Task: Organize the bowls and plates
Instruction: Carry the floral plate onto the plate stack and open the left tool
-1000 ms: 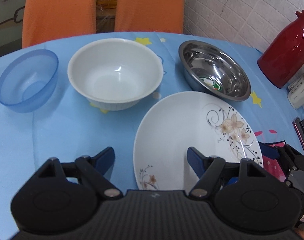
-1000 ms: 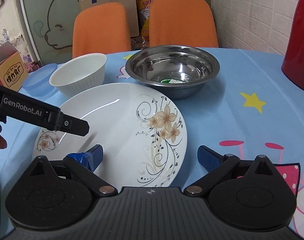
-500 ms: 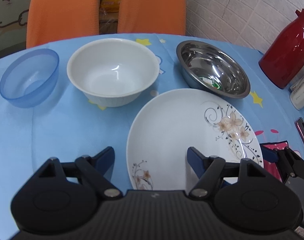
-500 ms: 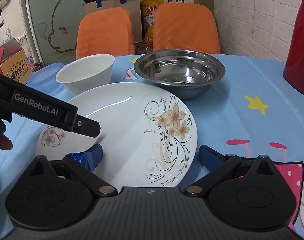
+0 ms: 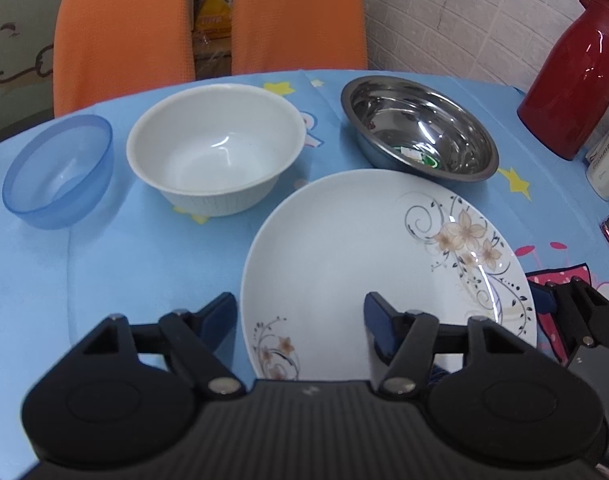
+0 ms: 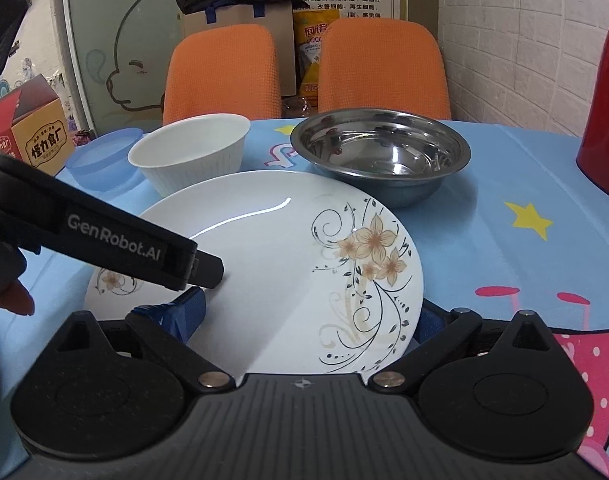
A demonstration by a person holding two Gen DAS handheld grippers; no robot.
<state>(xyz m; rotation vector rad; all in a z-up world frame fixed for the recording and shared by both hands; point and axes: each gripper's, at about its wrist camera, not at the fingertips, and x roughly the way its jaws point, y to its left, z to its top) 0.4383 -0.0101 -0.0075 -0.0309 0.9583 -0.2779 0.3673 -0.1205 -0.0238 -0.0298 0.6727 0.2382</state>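
On the blue-clothed desk [image 5: 104, 264], the flowered plate [image 5: 364, 248] lies at twelve o'clock of both grippers, its near rim between the closing, not yet pressing jaws of the left gripper [image 5: 300, 314] and the right gripper's [image 6: 310, 314] spread jaws.

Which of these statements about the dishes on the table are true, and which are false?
1. The white bowl stands between the blue bowl and the steel bowl. True.
2. The steel bowl is stacked on the flowered plate. False: it stands on the tablecloth, beyond the plate.
3. The blue bowl lies upside down. False: its open side faces up.
4. A red jug stands to the right of the steel bowl. True.
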